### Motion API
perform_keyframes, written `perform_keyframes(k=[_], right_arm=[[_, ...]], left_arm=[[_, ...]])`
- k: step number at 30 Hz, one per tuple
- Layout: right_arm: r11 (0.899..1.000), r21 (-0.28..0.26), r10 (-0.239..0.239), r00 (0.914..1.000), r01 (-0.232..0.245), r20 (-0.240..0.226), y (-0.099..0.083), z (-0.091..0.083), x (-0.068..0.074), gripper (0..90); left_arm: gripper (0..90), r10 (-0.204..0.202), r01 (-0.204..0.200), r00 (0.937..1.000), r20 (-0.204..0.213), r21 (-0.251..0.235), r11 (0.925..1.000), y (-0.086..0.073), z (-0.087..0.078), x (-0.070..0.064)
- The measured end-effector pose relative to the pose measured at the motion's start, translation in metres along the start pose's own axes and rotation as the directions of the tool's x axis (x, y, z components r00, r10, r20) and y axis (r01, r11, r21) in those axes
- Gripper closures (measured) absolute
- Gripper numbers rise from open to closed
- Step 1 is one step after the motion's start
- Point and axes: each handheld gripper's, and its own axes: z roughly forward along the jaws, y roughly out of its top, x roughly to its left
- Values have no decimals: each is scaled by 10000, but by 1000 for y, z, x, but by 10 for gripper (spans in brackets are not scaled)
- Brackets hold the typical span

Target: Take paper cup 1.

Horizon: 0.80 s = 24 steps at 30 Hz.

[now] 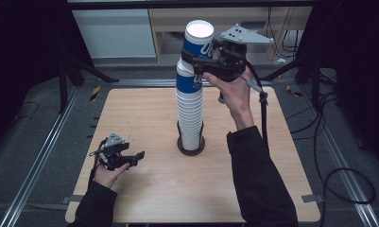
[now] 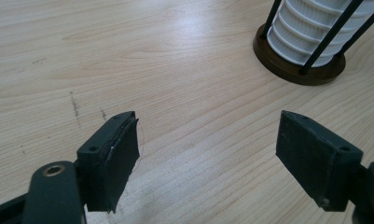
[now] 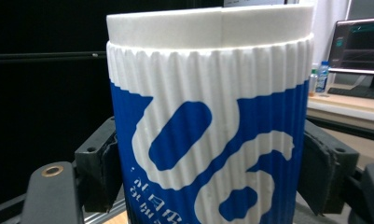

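A tall stack of white ribbed paper cups (image 1: 191, 113) stands in a round brown holder (image 1: 191, 146) with thin black rods, near the table's middle. A blue-and-white cup (image 1: 197, 43) sits tilted at the top of the stack, and my right gripper (image 1: 199, 60) is shut on it. In the right gripper view both jaws press the sides of that cup (image 3: 212, 140). My left gripper (image 1: 139, 156) rests low over the table at the front left, open with nothing between its jaws. In the left gripper view the holder's base (image 2: 300, 70) lies ahead to the right of the left gripper (image 2: 208, 149).
The wooden table (image 1: 144, 118) is bordered by metal rails on a dark floor. Cables trail on the right. A desk with a monitor (image 3: 357, 46) and a bottle (image 3: 321, 77) stands behind the cup in the right gripper view.
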Motion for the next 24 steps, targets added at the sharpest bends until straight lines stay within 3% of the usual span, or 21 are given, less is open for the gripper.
perform_keyframes(k=[6,10,16,24], right_arm=[[9992,150,-384,9986,379,357,-2,-26,-6,218],[9986,375,-392,9979,373,509,-10,-43,-12,218],[9966,734,-416,9971,368,643,-29,-67,-23,219],[9898,1400,-361,9969,261,696,-63,-85,-31,219]], left_arm=[[204,51,-51,10000,7,-20,10000,0,-1,-1],[205,10,-10,10000,44,-96,10000,1,-3,0],[207,50,-49,10000,66,-111,9999,1,-3,-1],[207,89,-88,9999,79,-137,9999,3,-4,-4]])
